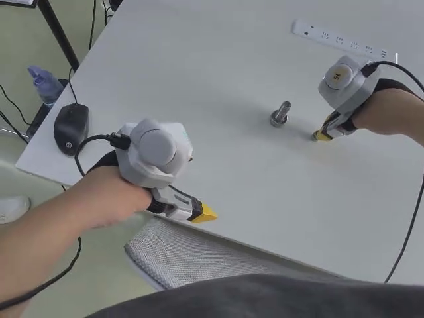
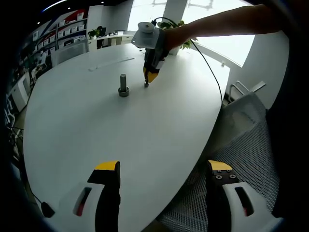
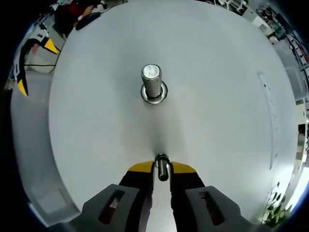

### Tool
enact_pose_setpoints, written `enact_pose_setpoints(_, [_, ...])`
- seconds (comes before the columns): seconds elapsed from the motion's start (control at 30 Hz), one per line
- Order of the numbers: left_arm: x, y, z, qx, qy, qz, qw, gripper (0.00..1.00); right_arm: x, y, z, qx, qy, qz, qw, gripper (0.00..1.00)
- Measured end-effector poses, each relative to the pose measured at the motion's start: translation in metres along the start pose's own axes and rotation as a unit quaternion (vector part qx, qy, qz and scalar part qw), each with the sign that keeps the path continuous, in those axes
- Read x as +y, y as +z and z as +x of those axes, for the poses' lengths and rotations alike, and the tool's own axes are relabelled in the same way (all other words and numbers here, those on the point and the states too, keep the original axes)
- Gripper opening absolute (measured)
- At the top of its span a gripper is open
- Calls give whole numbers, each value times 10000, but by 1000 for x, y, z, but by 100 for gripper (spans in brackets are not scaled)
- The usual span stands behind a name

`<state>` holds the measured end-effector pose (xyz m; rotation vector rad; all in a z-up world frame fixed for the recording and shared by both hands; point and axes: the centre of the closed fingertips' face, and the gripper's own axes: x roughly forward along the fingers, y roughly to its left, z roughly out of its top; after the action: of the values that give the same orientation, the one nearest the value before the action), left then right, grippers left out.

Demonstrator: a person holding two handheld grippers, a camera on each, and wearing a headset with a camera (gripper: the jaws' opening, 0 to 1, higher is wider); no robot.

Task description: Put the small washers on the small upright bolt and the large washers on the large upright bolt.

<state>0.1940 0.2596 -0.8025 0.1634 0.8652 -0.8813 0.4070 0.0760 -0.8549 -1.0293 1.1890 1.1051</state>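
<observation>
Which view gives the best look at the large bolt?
The right gripper view: the large bolt stands close and centred, top and base clear. The head view shows the bolt small, from the side; the left gripper view shows the bolt small and far.

Left gripper (image 2: 161, 166) fingers (image 2: 107, 170) wide apart over table (image 2: 96, 130) edge, upright bolt (image 2: 123, 86) beside right gripper (image 2: 147, 82) beyond
</observation>
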Motion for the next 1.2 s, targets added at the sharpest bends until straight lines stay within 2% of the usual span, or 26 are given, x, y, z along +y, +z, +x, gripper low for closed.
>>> enact_pose_setpoints(0.17, [0, -1, 1, 24, 0, -24, 10000, 71, -4, 0, 4, -6, 3, -28, 10000, 13])
enact_pose_setpoints(0.47, [0, 3, 4, -13, 35, -51, 10000, 71, -6, 2, 8, -35, 7, -119, 9999, 13])
enact_pose_setpoints(0.6, [2, 14, 1, -269, 133, -84, 9995, 71, -7, 2, 9, -50, 22, -112, 9999, 13])
enact_pose_setpoints(0.83, [3, 22, -2, -346, 256, -45, 9991, 74, -8, 2, 10, -63, 3, -138, 9999, 14])
enact_pose_setpoints(1.07, [8, 33, -5, -592, 578, 182, 9964, 81, -8, 2, 9, -91, -32, -103, 9999, 14])
enact_pose_setpoints(1.13, [11, 31, -6, -512, 695, 316, 9958, 81, -7, 2, 9, -98, -38, -104, 9999, 14])
enact_pose_setpoints(1.2, [12, 30, -6, -510, 732, 326, 9955, 82, -7, 2, 9, -101, -43, -150, 9998, 14])
